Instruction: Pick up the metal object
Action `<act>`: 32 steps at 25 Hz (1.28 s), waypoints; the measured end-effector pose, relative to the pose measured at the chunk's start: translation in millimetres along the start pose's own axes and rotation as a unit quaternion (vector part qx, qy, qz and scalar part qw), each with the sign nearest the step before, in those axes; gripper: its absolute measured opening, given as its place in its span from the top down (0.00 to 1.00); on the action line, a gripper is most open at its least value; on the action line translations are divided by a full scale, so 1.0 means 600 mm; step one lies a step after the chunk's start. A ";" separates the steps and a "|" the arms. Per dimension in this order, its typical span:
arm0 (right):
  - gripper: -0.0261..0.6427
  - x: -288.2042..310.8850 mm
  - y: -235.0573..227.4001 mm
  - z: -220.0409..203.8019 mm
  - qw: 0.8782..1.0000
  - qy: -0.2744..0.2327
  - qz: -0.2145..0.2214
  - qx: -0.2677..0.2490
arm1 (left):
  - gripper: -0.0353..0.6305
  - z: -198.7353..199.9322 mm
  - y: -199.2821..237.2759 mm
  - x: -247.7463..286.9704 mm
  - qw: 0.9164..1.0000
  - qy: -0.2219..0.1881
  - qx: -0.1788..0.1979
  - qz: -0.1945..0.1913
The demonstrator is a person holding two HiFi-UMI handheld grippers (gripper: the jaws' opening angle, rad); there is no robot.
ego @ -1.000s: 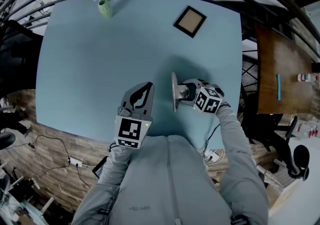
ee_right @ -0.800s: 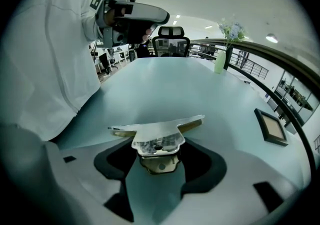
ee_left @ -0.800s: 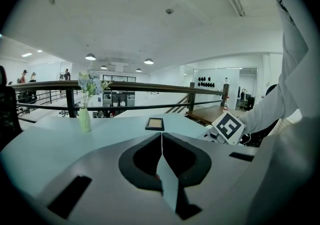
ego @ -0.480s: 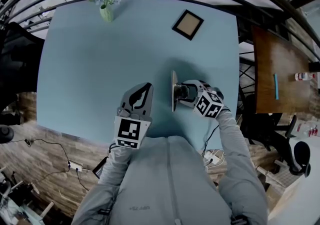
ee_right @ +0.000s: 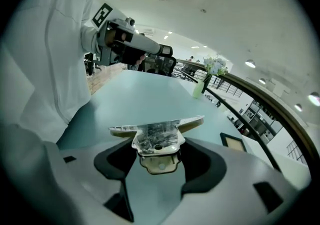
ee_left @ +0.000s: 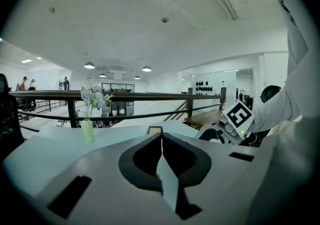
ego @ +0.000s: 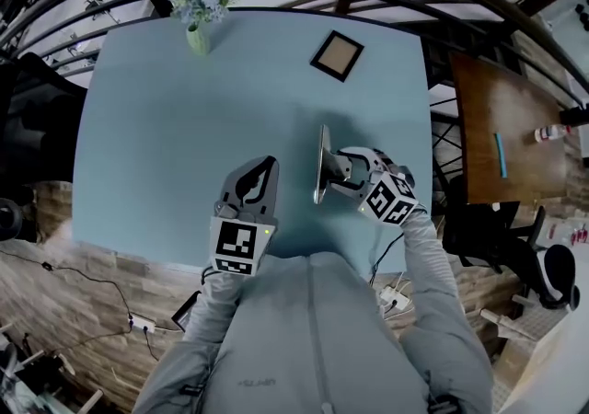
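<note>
The metal object (ego: 319, 164) is seen edge-on in the head view as a thin strip. Its long axis runs from the near side of the table (ego: 166, 127) toward the far side, with the far end leaning slightly right. In the right gripper view it is shown as a flat bar lying crosswise to the jaws, and a tab with a hole points back between them. The bar's right end is angled up and away.

The right gripper (ego: 342, 173) is spread wide, yet its pads are closed on the tab, so the object is pinched at its middle and the bar sticks out past both fingers. Whether the bar's lower edge touches the tabletop cannot be told.

The left gripper (ee_left: 161, 136) is pressed together, tips meeting and nothing between them. It is placed just left of the object, apart from it, pointing toward the far side.

Both grippers are located over the near-right part of the table; the near edge lies close behind them at the person's torso, and the right edge is near the right gripper's marker cube (ego: 394, 201). Bare tabletop is left toward the far side and the left. A picture frame (ego: 335, 55) lies beyond the object, well apart, and a vase of flowers (ego: 196, 15) stands at the far-left corner — well apart.
</note>
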State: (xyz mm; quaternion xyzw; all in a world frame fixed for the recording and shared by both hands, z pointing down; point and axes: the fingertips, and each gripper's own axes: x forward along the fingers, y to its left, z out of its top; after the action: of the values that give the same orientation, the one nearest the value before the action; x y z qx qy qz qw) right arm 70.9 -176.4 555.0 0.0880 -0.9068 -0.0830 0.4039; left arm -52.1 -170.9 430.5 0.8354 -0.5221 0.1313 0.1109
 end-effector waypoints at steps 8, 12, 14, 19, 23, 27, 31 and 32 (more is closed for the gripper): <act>0.53 -0.076 -0.023 0.051 0.995 -0.048 -0.090 0.015 | 0.90 0.023 -0.011 -0.030 1.000 -0.020 0.015 -0.001; 0.53 -0.117 -0.028 0.079 0.987 -0.081 -0.132 0.034 | 0.90 0.031 -0.015 -0.045 0.999 -0.025 0.021 -0.001; 0.53 -0.136 -0.027 0.095 0.982 -0.104 -0.150 0.046 | 0.90 0.032 -0.017 -0.052 0.999 -0.026 0.023 -0.002; 0.53 -0.191 -0.032 0.137 0.960 -0.176 -0.200 0.087 | 0.90 0.037 -0.026 -0.062 0.999 -0.023 0.028 -0.008; 0.53 -0.233 -0.036 0.157 0.934 -0.235 -0.233 0.138 | 0.90 0.039 -0.030 -0.066 0.999 -0.031 0.031 -0.009; 0.53 -0.269 -0.037 0.169 0.907 -0.289 -0.253 0.172 | 0.90 0.044 -0.033 -0.068 0.999 -0.035 0.030 -0.012; 0.53 -0.304 -0.035 0.168 0.870 -0.347 -0.268 0.225 | 0.90 0.050 -0.038 -0.066 0.999 -0.041 0.031 -0.012; 0.53 -0.311 -0.033 0.168 0.861 -0.361 -0.269 0.237 | 0.90 0.049 -0.040 -0.066 0.999 -0.042 0.031 -0.013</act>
State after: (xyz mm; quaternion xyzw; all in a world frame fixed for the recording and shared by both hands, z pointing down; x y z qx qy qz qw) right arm 120.6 -145.3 350.0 0.3854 -0.9225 0.0032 -0.0231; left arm -44.3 -136.8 388.2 0.8497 -0.5115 0.1105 0.0649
